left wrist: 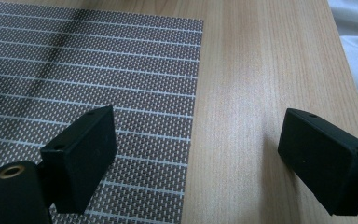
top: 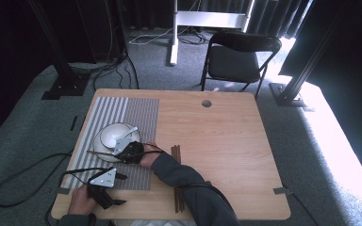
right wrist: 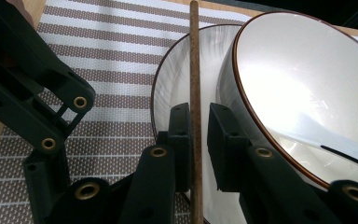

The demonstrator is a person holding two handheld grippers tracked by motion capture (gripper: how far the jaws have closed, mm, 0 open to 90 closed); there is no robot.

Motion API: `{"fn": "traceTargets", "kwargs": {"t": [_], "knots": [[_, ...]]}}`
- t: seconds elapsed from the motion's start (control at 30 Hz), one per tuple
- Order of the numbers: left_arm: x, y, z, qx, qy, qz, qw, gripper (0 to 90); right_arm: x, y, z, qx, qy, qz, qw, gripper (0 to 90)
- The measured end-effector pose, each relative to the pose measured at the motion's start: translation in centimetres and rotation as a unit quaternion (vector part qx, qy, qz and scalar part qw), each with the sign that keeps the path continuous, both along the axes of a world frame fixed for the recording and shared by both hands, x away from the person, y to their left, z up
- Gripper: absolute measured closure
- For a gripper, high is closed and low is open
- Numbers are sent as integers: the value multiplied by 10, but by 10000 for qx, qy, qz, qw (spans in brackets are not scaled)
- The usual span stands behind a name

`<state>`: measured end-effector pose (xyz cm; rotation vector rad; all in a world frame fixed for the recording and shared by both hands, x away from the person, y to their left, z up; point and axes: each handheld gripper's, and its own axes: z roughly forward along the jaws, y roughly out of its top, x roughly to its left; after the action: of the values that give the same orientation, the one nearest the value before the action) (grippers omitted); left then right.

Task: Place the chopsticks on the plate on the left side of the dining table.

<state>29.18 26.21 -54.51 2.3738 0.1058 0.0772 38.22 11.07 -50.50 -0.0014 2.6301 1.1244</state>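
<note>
Setting a chopstick (right wrist: pixel 195 79) across the plate (right wrist: pixel 168 84), beside the bowl (right wrist: pixel 303 84).

My right gripper (right wrist: pixel 196 140) is reaching over the placemat (top: pixel 136 113), and its jaws are standing slightly apart around the chopstick, which is lying between the pads with a sliver of gap on the right side, so I judge I'm letting go now that it rests on the plate rim. My left gripper (left wrist: pixel 196 154) is waiting near the table's (top: pixel 226 132) front edge, jaws wide apart and empty, out of the way. More chopsticks (top: pixel 176 155) are lying to the right of the placemat.
</note>
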Motion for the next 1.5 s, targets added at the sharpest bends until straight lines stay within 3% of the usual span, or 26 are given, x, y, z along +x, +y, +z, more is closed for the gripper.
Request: {"fn": "traceTargets", "kwargs": {"t": [0.6, 1.5], "knots": [[0, 0, 0, -1, 11, 7, 10000, 117, -4, -10, 8, 181, 46, 43, 9998, 658], [0, 0, 0, -5, 14, 8, 10000, 117, -7, -47, 21, 217, 5, -197, 9996, 593]]}}
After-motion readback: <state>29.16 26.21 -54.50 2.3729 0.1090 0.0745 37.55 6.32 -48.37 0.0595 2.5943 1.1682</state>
